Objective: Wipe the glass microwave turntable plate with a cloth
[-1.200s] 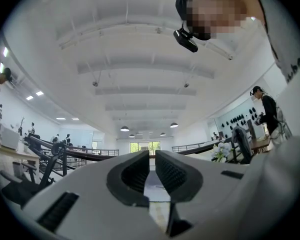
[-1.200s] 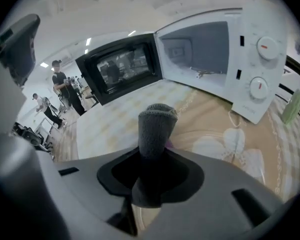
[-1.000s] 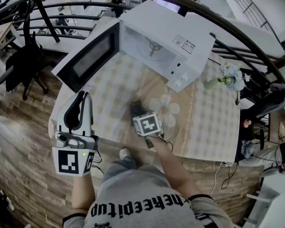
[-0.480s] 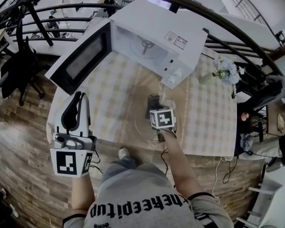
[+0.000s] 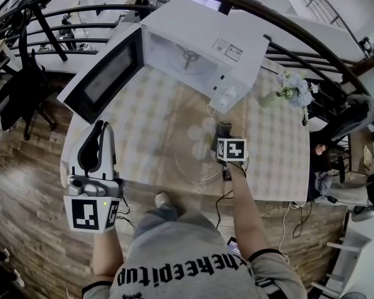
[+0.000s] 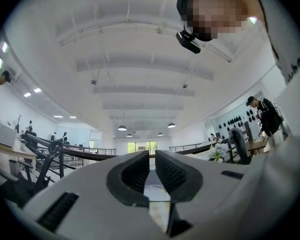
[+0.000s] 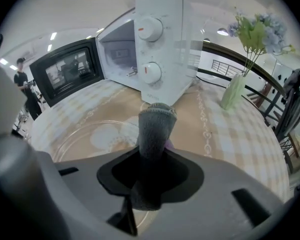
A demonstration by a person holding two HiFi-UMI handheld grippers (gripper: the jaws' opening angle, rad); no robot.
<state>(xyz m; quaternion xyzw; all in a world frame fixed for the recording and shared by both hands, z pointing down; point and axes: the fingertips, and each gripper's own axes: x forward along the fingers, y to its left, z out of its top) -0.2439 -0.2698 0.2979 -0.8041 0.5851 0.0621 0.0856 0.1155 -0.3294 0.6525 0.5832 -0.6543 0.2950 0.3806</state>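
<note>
Plate [image 5: 188, 156] lies flat mid-surface [image 5: 280, 161], in front of the open microwave [image 5: 202, 48], with bare surface all round. Vase [image 5: 271, 98] stands well apart at the right. Microwave door swung left; cavity shows its hub. Right gripper [image 7: 156, 151] by plate's right rim, jaws clamped on grey cloth [image 7: 155, 126], which sticks forward. Left gripper [image 6: 150, 168] off surface's left edge, tilted up, jaws nearly together, nothing between.
</note>
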